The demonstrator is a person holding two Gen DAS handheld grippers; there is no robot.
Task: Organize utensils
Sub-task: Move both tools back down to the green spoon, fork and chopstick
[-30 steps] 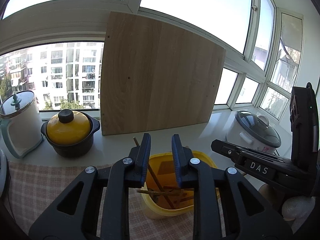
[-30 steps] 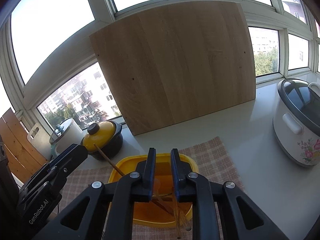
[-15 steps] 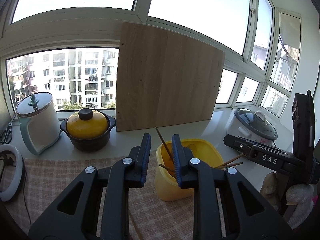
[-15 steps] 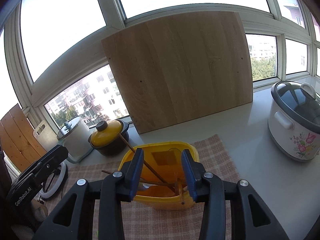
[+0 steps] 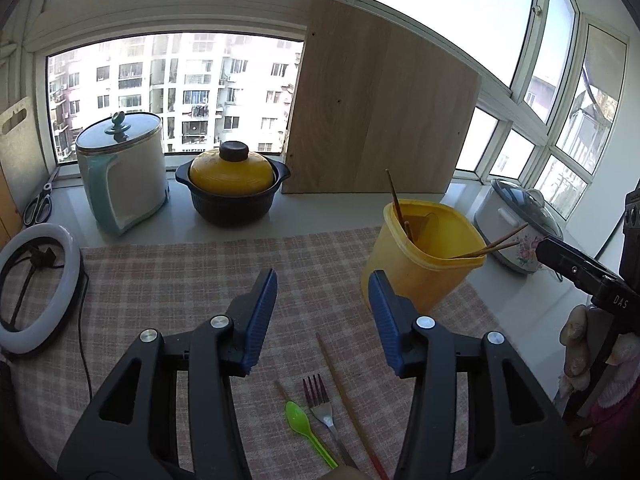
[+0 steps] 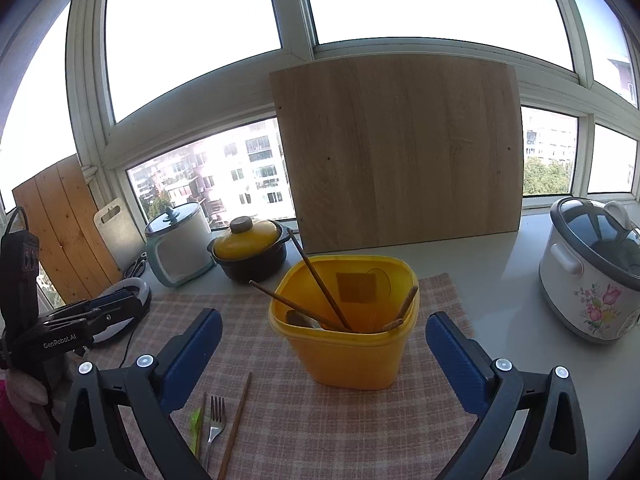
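A yellow tub (image 6: 348, 336) stands on the checked cloth (image 6: 436, 292) and holds several wooden chopsticks (image 6: 320, 284) and a spoon. It also shows in the left wrist view (image 5: 420, 256). A metal fork (image 5: 322, 410), a green plastic spoon (image 5: 306, 430) and loose chopsticks (image 5: 344, 388) lie flat on the cloth near me. My left gripper (image 5: 323, 320) is open and empty above them, left of the tub. My right gripper (image 6: 320, 354) is open wide and empty, its jaws on either side of the tub, pulled back from it.
A wooden board (image 6: 396, 152) leans on the window behind. A yellow-lidded black pot (image 5: 232, 188), a white kettle (image 5: 124, 172), scissors (image 5: 38, 204) and a ring light (image 5: 32, 284) stand at left. A rice cooker (image 6: 592, 268) stands at right.
Both grippers have opened and drawn back and up from the tub. The fork, green spoon and loose chopsticks have come into view on the cloth.
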